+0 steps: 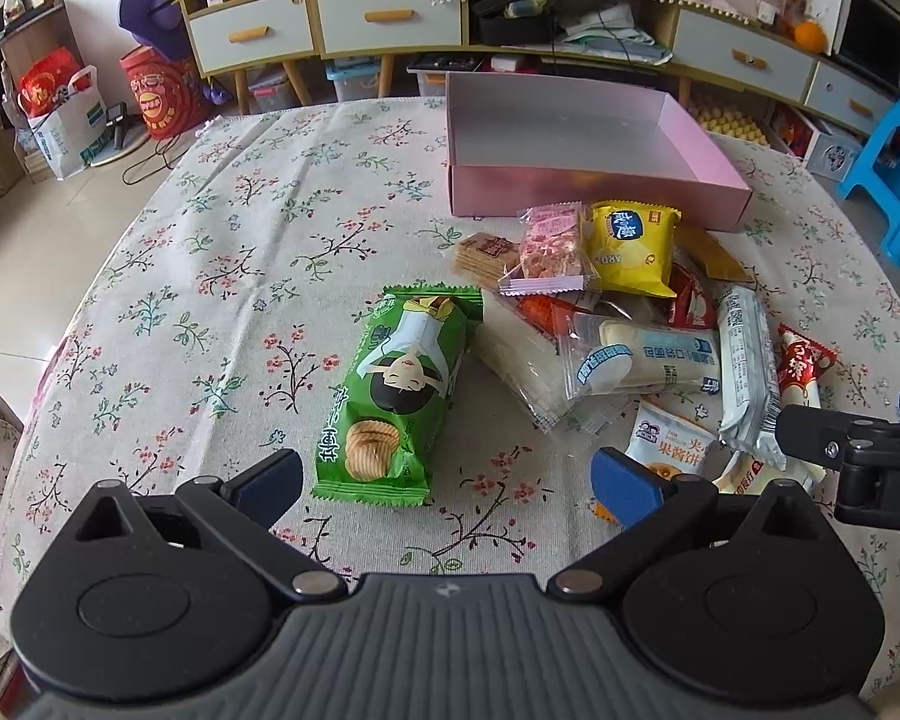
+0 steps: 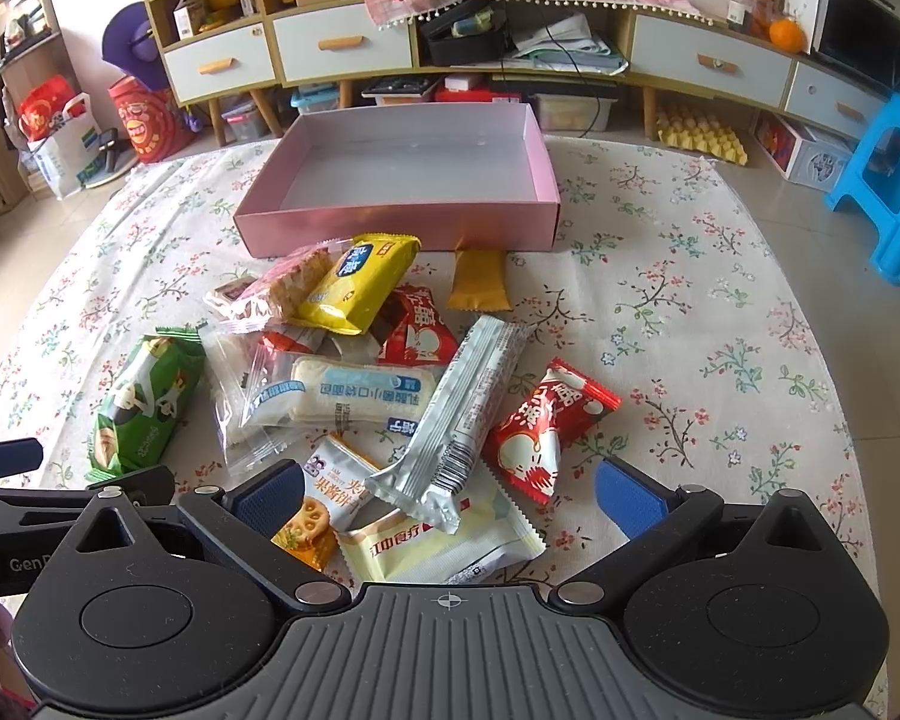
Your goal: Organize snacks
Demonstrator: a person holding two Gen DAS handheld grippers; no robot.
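Observation:
A pile of wrapped snacks lies on the flowered tablecloth (image 1: 210,276) in front of an empty pink box (image 1: 594,186) (image 2: 390,222). A green chip packet (image 1: 396,390) (image 2: 144,402) lies at the pile's left edge. My left gripper (image 1: 450,486) is open and empty, just short of the green packet's near end. My right gripper (image 2: 450,498) is open and empty, its fingers either side of a silver bar packet (image 2: 462,414) and a pale yellow packet (image 2: 444,546). A red packet (image 2: 546,432) and a yellow packet (image 2: 360,282) lie in the pile.
A low cabinet with drawers (image 2: 510,48) stands behind the table. A blue plastic stool (image 2: 888,186) stands at the right. Bags (image 2: 66,132) sit on the floor at the left. The right gripper's arm (image 1: 858,456) shows at the right of the left wrist view.

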